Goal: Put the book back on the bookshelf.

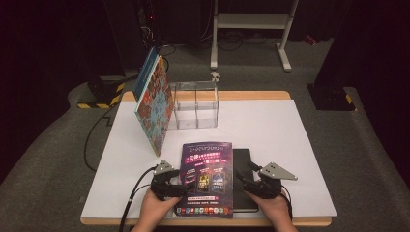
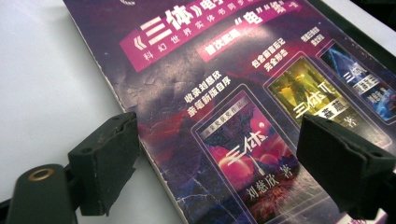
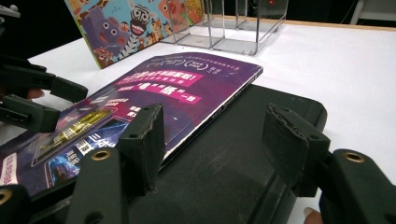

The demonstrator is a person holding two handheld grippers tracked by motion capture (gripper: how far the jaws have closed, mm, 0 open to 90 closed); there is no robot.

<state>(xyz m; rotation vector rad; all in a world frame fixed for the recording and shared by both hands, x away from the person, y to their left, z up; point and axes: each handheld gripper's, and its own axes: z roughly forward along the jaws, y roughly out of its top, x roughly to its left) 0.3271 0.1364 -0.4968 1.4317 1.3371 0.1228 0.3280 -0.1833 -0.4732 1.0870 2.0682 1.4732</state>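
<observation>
Straddling the left edge of the purple magazine [image 2: 243,93], my left gripper [image 2: 219,163] has its jaws apart, not pressing. My right gripper [image 3: 215,140] stands apart over the black folder [image 3: 233,158] beneath it, at the table's [image 1: 290,125] near edge.

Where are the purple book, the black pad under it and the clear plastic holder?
purple book [image 1: 205,166], high view, middle of its cover.
black pad [image 3: 233,154], right gripper view, bare top surface beside the book.
clear plastic holder [image 1: 196,104], high view, its front wall.
</observation>
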